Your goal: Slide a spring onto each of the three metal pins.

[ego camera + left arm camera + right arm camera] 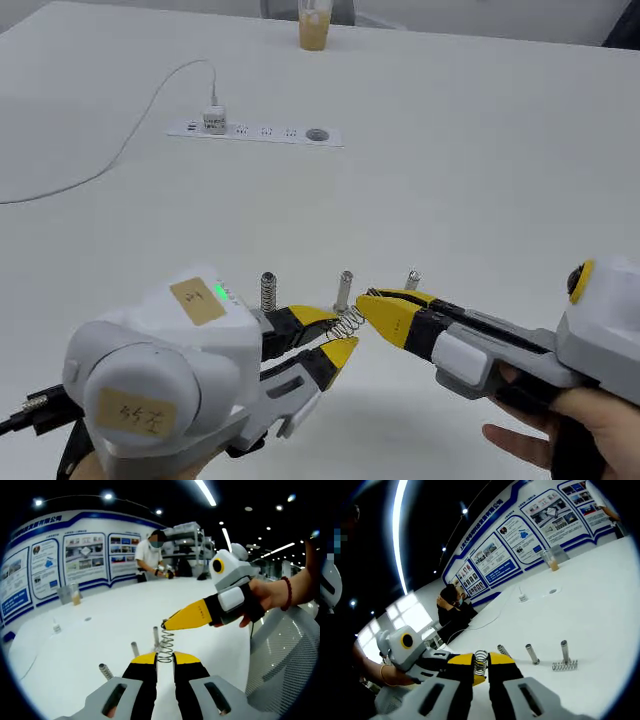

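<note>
Looking at three metal pins standing upright in a row on the near part of the white surface (450,180), well away from its far edge. Counting one step as done: left-end pin (268,276) already wearing the first spring (268,296) down its shaft. Seeing the middle pin (345,289) and the right-end pin (412,280) bare. Working on the second spring (349,321), held in the air just in front of the middle pin and not yet over its top. Gripping one end with the left hand-held gripper (343,331), jaws clenched on the coil between the yellow tips. Pinching the other end with the right hand-held gripper (366,299), likewise closed on the coil as far as can be told. Noting a third spring (565,666) lying loose on the surface, touching or just beside the foot of the right-end pin. Judging roughly a third finished, with two pins left to fill.
</note>
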Available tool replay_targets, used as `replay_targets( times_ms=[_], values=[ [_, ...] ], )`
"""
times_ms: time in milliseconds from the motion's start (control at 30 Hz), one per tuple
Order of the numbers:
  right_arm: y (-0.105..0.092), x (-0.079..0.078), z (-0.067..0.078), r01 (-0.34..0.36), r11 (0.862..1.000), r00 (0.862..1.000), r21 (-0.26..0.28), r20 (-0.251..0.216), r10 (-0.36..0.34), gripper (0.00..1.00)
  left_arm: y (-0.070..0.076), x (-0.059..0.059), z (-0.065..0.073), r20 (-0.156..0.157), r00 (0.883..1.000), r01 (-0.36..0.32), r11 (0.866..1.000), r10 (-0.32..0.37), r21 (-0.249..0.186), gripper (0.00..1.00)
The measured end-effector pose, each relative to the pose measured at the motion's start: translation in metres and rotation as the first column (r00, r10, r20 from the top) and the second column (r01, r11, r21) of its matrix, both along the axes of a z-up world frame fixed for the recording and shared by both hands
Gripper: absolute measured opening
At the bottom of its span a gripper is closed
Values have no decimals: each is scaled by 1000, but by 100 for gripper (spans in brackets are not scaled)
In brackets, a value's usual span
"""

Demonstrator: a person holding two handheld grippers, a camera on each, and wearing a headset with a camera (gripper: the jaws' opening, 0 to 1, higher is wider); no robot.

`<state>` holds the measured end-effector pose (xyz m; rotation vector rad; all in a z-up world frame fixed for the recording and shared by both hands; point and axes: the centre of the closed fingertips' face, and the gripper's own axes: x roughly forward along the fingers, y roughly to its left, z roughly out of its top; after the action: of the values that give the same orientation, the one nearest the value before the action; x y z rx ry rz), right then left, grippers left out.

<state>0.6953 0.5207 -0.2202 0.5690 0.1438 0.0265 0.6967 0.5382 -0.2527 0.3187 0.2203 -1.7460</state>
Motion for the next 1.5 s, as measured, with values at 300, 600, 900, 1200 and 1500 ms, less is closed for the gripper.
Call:
replay_targets(
  times_ms=[300, 600, 900, 1200, 1500],
  values=[
    [-29, 3, 8, 77, 986, 997, -149, -20, -80, 11, 5, 7, -17, -30, 999, -30, 996, 33, 80, 21],
    [-48, 17, 9, 68, 944, 994, -324, -59, -92, 11, 7, 4, -28, -31, 999, -19, 993, 23, 115, 31],
    [-49, 33, -3, -12, 889, 990, -458, -129, -53, 12, 6, 3, -29, -37, 998, -37, 993, 42, 113, 38],
    [-57, 46, -18, -32, 860, 986, -509, -158, -57, 12, 7, 7, -29, -43, 997, -53, 992, 59, 117, 44],
    [-61, 52, -29, -48, 854, 982, -518, -179, -53, 12, 7, 6, -30, -52, 997, -53, 992, 59, 118, 45]
  ],
)
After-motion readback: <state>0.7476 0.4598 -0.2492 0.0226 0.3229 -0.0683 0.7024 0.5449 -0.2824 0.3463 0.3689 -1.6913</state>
